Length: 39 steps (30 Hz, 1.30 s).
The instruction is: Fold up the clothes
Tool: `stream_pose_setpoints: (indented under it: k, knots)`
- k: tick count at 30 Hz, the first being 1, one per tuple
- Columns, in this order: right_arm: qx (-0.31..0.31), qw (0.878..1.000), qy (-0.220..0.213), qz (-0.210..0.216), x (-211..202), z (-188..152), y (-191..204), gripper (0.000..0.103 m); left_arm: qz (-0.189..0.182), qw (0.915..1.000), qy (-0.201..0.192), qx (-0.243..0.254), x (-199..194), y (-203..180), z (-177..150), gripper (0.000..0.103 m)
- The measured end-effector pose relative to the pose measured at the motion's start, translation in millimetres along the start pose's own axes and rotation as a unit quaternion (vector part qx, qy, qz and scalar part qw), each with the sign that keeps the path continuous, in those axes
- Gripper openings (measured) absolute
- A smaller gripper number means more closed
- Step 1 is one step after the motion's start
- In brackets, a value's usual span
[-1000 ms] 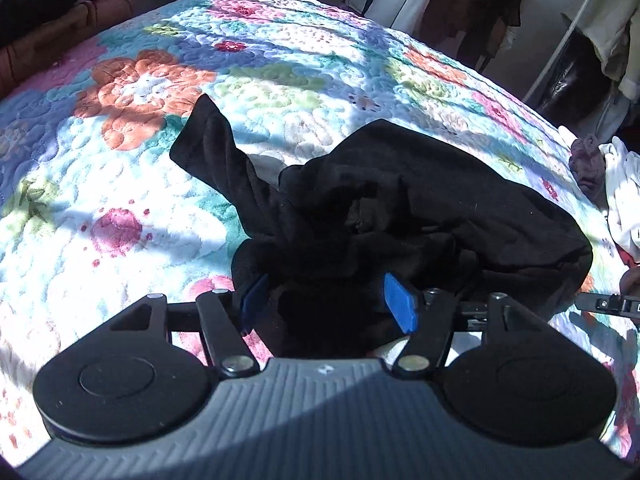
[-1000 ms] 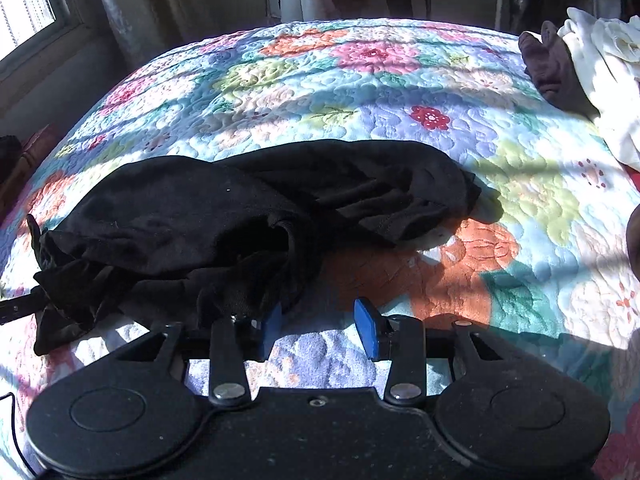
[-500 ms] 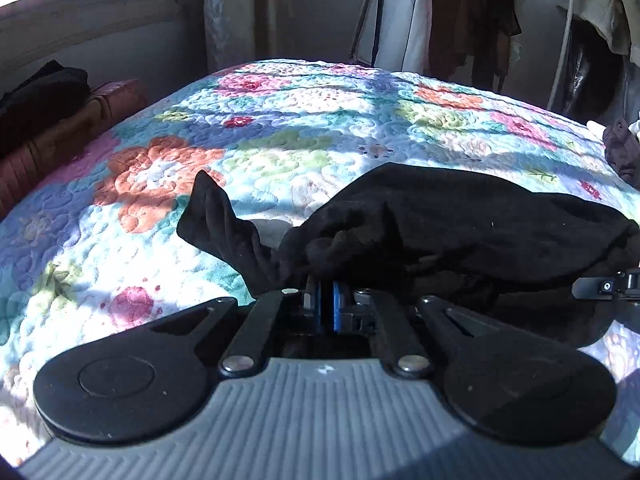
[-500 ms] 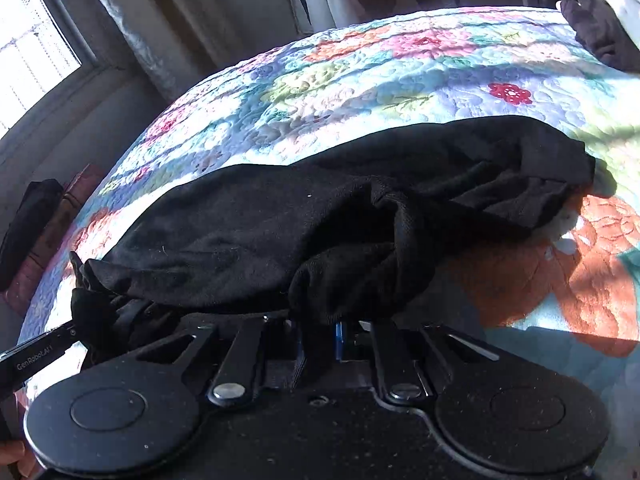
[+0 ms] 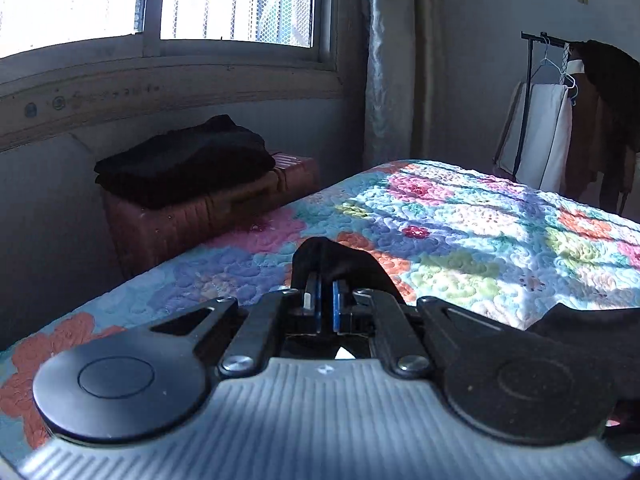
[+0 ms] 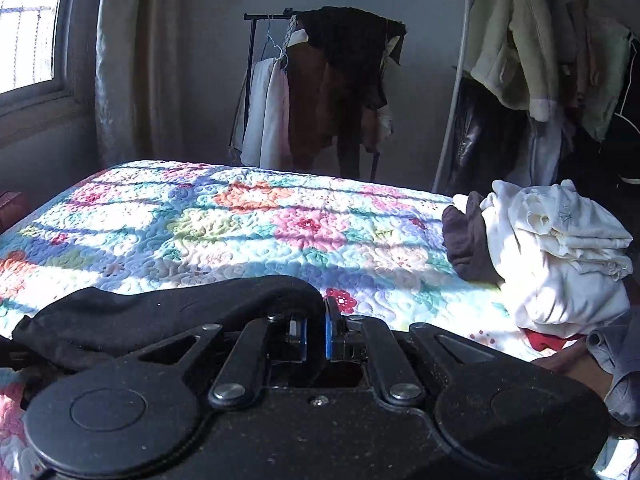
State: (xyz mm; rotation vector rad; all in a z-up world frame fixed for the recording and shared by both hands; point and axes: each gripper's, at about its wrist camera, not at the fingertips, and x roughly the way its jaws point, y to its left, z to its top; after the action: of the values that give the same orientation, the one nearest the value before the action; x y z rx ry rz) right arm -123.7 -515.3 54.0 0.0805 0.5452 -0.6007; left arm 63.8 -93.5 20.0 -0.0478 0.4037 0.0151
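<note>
- The left tongs (image 5: 326,304) are clenched on a bunch of the black garment (image 5: 336,258), which stands up between the blue pads (image 5: 317,304) and hangs over them
- The right tongs (image 6: 316,330) are also clenched on the same black garment (image 6: 168,312); the cloth runs from the pads to the left, above the flowered quilt (image 6: 248,232) of the bed
- In both views the garment is held up off the quilt, with the bed below and behind it
- On the right side of the bed lies a pile of white clothes (image 6: 560,252), and a dark brown piece (image 6: 466,240) is touching it
- Beside the bed, under the window (image 5: 160,0), there is a reddish suitcase (image 5: 208,216) with dark folded clothes (image 5: 184,160) on top
- A clothes rack (image 6: 336,80) with hanging clothes stands behind the bed, near the wall
</note>
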Motion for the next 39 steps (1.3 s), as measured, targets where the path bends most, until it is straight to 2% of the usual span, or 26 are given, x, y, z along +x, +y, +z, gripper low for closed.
stream_pose_setpoints:
  k: [2, 4, 7, 10, 11, 13, 16, 17, 19, 21, 23, 24, 26, 27, 28, 29, 30, 31, 32, 34, 36, 39]
  knots:
    - [-0.008, 1.000, -0.016, -0.022, -8.0, 13.8, -6.7, 0.007, 0.021, 0.9996, -0.013, -0.017, 0.2, 15.0, 8.0, 0.005]
    - [-0.043, 0.997, -0.043, -0.045, -18.1, 25.5, -4.7, 0.007, 0.038, 0.9985, -0.019, -0.033, 0.9, 30.2, 13.3, 0.005]
    - [-0.089, 0.989, -0.087, -0.079, -36.3, 45.5, -0.8, 0.007, 0.065, 0.9958, -0.024, -0.061, 0.7, 53.6, 18.5, 0.005]
    - [-0.124, 0.981, -0.113, -0.097, -54.5, 60.7, 1.3, 0.007, 0.090, 0.9907, -0.028, -0.098, -1.6, 75.8, 23.2, 0.005]
    - [-0.134, 0.981, -0.106, -0.096, -57.2, 61.2, 1.1, 0.007, 0.098, 0.9881, -0.027, -0.115, -2.2, 85.1, 24.6, 0.005]
    - [-0.149, 0.984, -0.057, -0.086, -53.5, 52.2, -3.0, 0.007, 0.121, 0.9832, -0.024, -0.135, -1.2, 96.3, 24.7, 0.005]
    - [-0.149, 0.984, 0.024, -0.100, -40.1, 13.8, -15.9, 0.007, 0.150, 0.9775, -0.024, -0.147, -1.0, 106.9, 20.9, 0.005]
    - [-0.144, 0.983, 0.044, -0.107, -37.1, 2.0, -21.5, 0.007, 0.145, 0.9785, -0.012, -0.146, 2.1, 107.8, 19.4, 0.005]
    - [-0.124, 0.981, 0.093, -0.118, -29.0, -23.2, -37.3, 0.008, 0.123, 0.9820, 0.026, -0.141, 11.8, 107.0, 16.3, 0.006]
    - [-0.117, 0.976, 0.133, -0.129, -16.2, -38.2, -45.9, 0.010, 0.076, 0.9843, 0.090, -0.132, 27.9, 97.6, 8.7, 0.007]
    - [-0.120, 0.968, 0.167, -0.142, -3.8, -51.9, -50.5, 0.018, 0.027, 0.9815, 0.153, -0.112, 39.4, 77.6, -5.1, 0.007]
    - [-0.138, 0.964, 0.174, -0.147, -2.1, -57.0, -46.6, 0.024, 0.005, 0.9790, 0.178, -0.099, 43.3, 66.4, -11.6, 0.008]
    - [-0.178, 0.958, 0.168, -0.153, -8.7, -61.6, -36.5, 0.044, -0.021, 0.9760, 0.203, -0.075, 45.0, 47.2, -19.0, 0.012]
    - [-0.189, 0.957, 0.164, -0.149, -12.3, -61.2, -33.0, 0.047, -0.031, 0.9753, 0.208, -0.067, 42.0, 37.8, -20.6, 0.021]
    - [-0.189, 0.959, 0.165, -0.131, -15.9, -58.6, -32.1, 0.048, -0.040, 0.9746, 0.212, -0.060, 37.8, 28.4, -21.3, 0.039]
    - [-0.171, 0.967, 0.172, -0.083, -21.3, -51.9, -34.1, 0.047, -0.055, 0.9745, 0.212, -0.050, 33.2, 18.5, -19.4, 0.050]
    - [-0.142, 0.973, 0.178, -0.028, -25.8, -45.6, -36.1, 0.046, -0.074, 0.9746, 0.208, -0.038, 28.2, 8.2, -15.9, 0.067]
    - [-0.110, 0.977, 0.181, 0.018, -28.3, -40.4, -37.9, 0.045, -0.102, 0.9750, 0.196, -0.022, 20.2, -4.0, -12.6, 0.074]
    - [-0.078, 0.978, 0.183, 0.064, -29.5, -35.4, -37.9, 0.045, -0.135, 0.9744, 0.180, -0.003, 10.2, -17.4, -9.5, 0.074]
    - [-0.063, 0.976, 0.180, 0.102, -21.0, -30.2, -28.5, 0.047, -0.201, 0.9665, 0.157, 0.031, -5.9, -49.4, -6.7, 0.074]
    - [-0.065, 0.976, 0.173, 0.118, -2.4, -28.2, -20.1, 0.049, -0.257, 0.9535, 0.150, 0.049, -12.7, -76.6, -10.0, 0.074]
    - [-0.068, 0.971, 0.189, 0.132, 37.8, -27.7, -12.3, 0.062, -0.323, 0.9283, 0.161, 0.088, -11.1, -123.1, -17.3, 0.069]
